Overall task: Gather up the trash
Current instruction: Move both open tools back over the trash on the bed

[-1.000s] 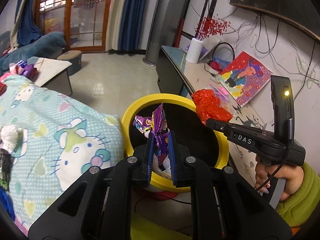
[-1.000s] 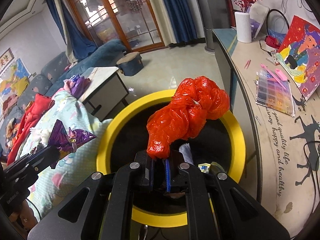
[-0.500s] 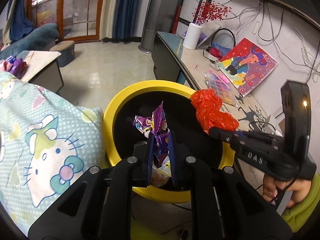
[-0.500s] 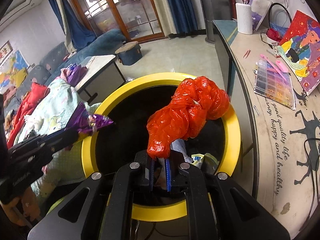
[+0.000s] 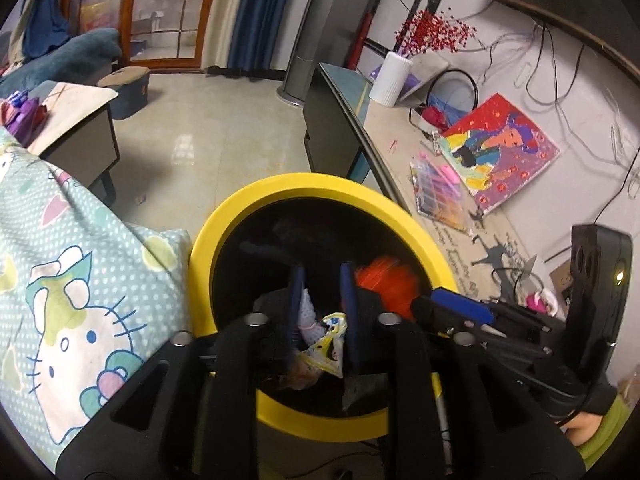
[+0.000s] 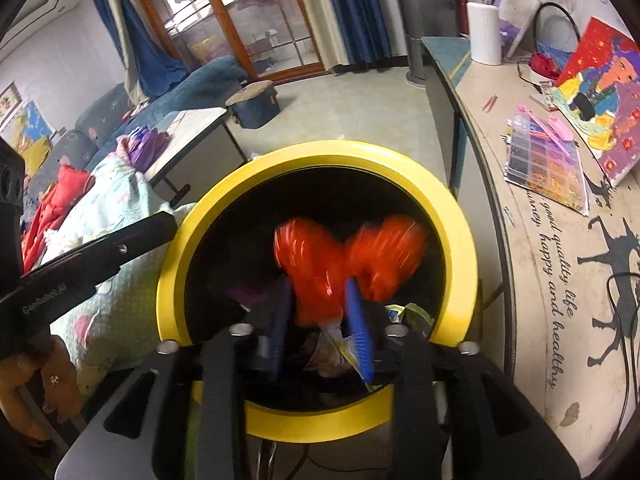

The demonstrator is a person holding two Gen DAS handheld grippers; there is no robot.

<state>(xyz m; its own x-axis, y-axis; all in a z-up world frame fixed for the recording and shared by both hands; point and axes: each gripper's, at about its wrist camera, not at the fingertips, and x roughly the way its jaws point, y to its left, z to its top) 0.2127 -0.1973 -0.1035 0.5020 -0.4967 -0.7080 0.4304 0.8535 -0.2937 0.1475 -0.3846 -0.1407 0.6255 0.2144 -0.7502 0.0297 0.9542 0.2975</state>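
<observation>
A black bin with a yellow rim (image 5: pixel 320 188) (image 6: pixel 320 152) lies right below both grippers. My left gripper (image 5: pixel 323 280) hangs over its mouth, jaws opening, with nothing between them. The purple wrapper (image 6: pixel 248 292) lies inside the bin. My right gripper (image 6: pixel 318 292) is also over the bin, jaws opening. The red plastic bag (image 6: pixel 348 256) (image 5: pixel 388 280) is a blur between and above its blue fingers (image 6: pixel 356 308), slipping loose. A yellow-and-white wrapper (image 5: pixel 328 344) sits among the trash at the bottom.
A cartoon-cat blanket (image 5: pixel 80 280) bulges against the bin's left side. A long counter (image 5: pixel 384 140) on the right carries a painting (image 5: pixel 504 152), a bead box (image 5: pixel 440 196) and a white vase (image 5: pixel 390 80). A low table (image 5: pixel 68 120) and a stool (image 5: pixel 124 80) stand on the tiled floor beyond.
Both grippers have opened. The purple wrapper has left the left jaws and dropped into the bin; the red bag is falling from the right jaws. The left gripper moved over the bin.
</observation>
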